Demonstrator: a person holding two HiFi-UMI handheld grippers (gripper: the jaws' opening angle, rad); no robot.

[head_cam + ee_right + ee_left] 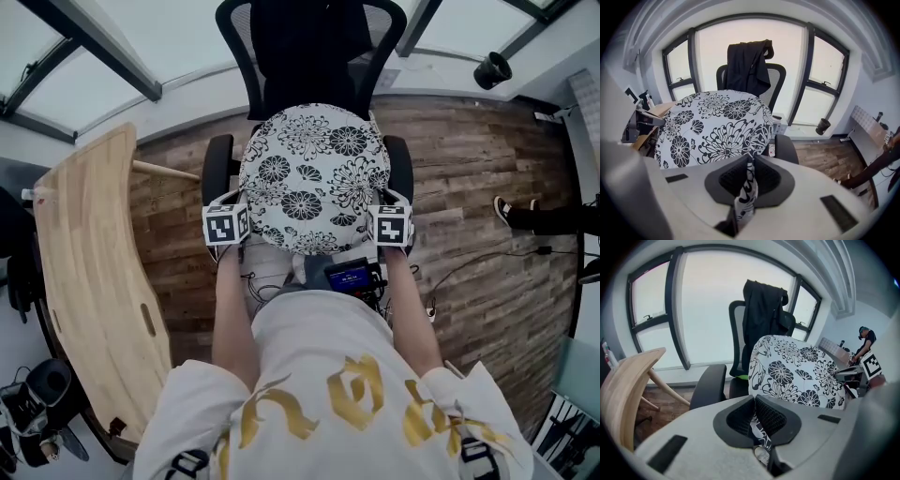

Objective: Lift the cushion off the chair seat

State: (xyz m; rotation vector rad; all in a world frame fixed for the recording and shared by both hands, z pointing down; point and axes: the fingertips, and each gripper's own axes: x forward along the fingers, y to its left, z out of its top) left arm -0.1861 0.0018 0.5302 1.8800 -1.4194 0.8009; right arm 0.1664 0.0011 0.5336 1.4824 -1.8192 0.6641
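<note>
The room had a wood-plank floor (469,187), with a run of large windows (708,310) filling the background of both gripper views. A curved pale wooden board (94,262) occupied the left side of the head view. The office chair (309,28) stood at top centre of that view, and a black jacket (747,65) was draped over its mesh back. Its two dark armrests (217,164) sat either side of the seat.

The cushion (314,178), round and white with black flower print, lay at the centre of the head view, between the armrests and over the seat area. In both gripper views it rose tilted in front of the chair back. I could not tell whether its underside was clear of the seat.

My left gripper (757,420) was at the cushion's lower left edge in the head view. Its fingers were clenched on a fold of the printed fabric, which ran down between the ribbed pads (776,416). My right gripper (749,176) was at the lower right edge and was likewise clamped on a strip of the same fabric, hanging between its pads (766,178).

A small device with a blue screen (352,277) sat just below the cushion's near edge. A person's shoe (506,211) showed at the right edge of the floor.
</note>
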